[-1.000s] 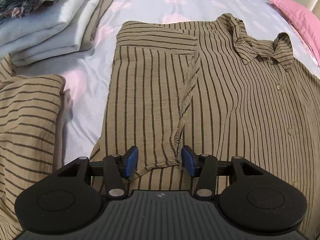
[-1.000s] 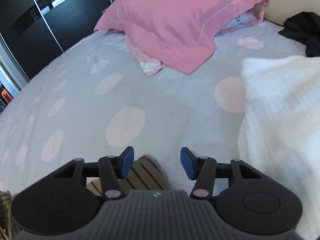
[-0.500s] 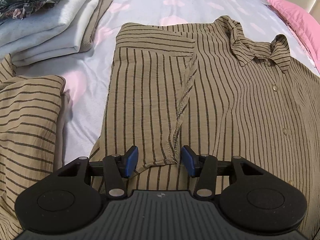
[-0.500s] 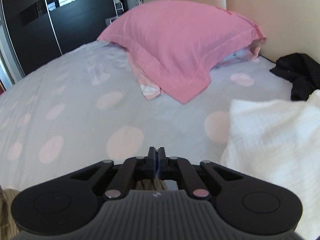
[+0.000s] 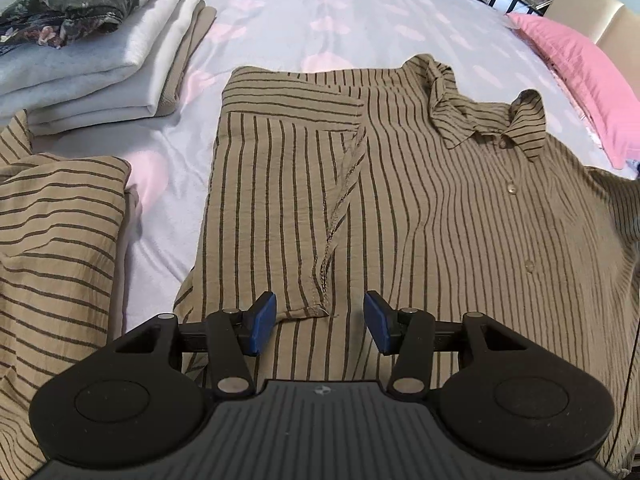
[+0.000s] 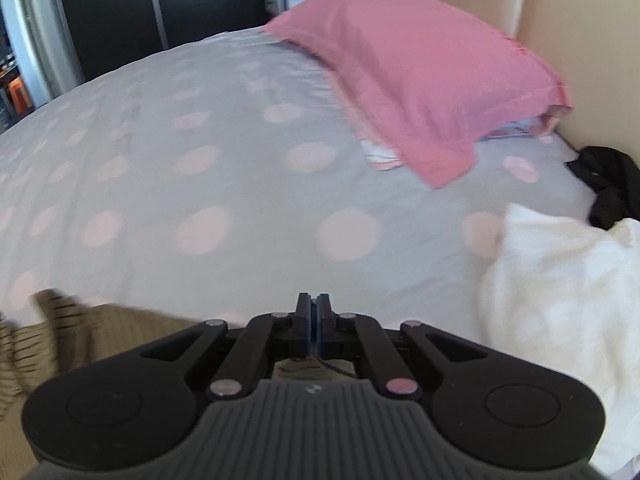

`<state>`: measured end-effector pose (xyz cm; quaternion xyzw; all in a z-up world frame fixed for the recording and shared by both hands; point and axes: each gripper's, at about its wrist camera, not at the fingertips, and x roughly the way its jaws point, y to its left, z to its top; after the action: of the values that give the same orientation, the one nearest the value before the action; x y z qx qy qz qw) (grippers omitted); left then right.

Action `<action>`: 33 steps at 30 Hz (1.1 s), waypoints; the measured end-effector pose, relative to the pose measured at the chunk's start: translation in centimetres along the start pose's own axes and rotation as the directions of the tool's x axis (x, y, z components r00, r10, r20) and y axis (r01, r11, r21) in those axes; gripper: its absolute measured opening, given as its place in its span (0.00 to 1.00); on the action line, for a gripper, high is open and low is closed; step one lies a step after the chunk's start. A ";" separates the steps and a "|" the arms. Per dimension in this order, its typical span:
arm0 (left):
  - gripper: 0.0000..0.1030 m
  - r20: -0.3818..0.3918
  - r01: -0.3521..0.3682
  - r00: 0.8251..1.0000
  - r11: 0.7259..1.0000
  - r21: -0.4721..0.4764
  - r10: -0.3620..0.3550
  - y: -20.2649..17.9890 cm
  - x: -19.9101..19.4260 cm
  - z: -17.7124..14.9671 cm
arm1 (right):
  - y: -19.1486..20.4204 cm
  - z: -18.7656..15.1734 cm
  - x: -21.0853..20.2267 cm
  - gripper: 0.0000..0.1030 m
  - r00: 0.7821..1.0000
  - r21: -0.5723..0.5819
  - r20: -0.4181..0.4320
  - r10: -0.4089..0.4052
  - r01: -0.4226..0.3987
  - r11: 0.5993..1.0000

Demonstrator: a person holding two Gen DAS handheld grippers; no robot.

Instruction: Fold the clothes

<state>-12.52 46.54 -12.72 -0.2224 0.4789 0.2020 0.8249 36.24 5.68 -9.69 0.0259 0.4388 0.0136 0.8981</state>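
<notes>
One tan button-up shirt with thin dark stripes (image 5: pixel 460 208) lies spread on the bed's pale sheet with faint pink dots (image 5: pixel 352 12), collar toward the far side and one side panel folded inward over its front. A second tan striped cloth (image 5: pixel 56 232) lies crumpled at the left, apart from the shirt. Behind it stands one stack of folded clothes (image 5: pixel 100 48): a dark floral piece on top, then a grey, a white and a beige layer. One pink pillow (image 6: pixel 432 72) rests near the cream headboard; one white textured cloth (image 6: pixel 560 300) and one black garment (image 6: pixel 608 184) lie at the right.

The left gripper (image 5: pixel 320 322) points steeply down over the shirt's near part, its blue-padded jaws standing apart with the corner of the folded panel between them, nothing pressed. The right gripper (image 6: pixel 313 326) also tilts downward, its jaws brought tight together; striped fabric shows just beneath them, but whether it is pinched I cannot tell. That view is blurred.
</notes>
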 end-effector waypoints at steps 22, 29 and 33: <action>0.45 0.075 0.050 0.996 0.999 -0.014 -0.049 0.6 -4.1 0.0 | 9.9 -2.7 0.3 0.28 0.973 0.003 -0.163 0.165 -0.166 0.986; 0.45 0.071 0.035 0.997 0.999 -0.005 -0.035 0.3 -4.0 -0.4 | 5.6 -4.4 -0.7 0.30 0.977 -0.051 -0.171 0.124 -0.134 0.990; 0.45 0.057 0.026 0.998 1.000 -0.001 -0.026 0.2 -3.6 -0.7 | 5.4 -3.3 0.2 0.31 0.982 -0.046 -0.134 0.133 -0.141 0.989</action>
<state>-14.82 45.90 -9.91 -0.2237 0.4522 0.1980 0.8404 33.72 11.19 -11.54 0.0303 0.4933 0.0892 0.8647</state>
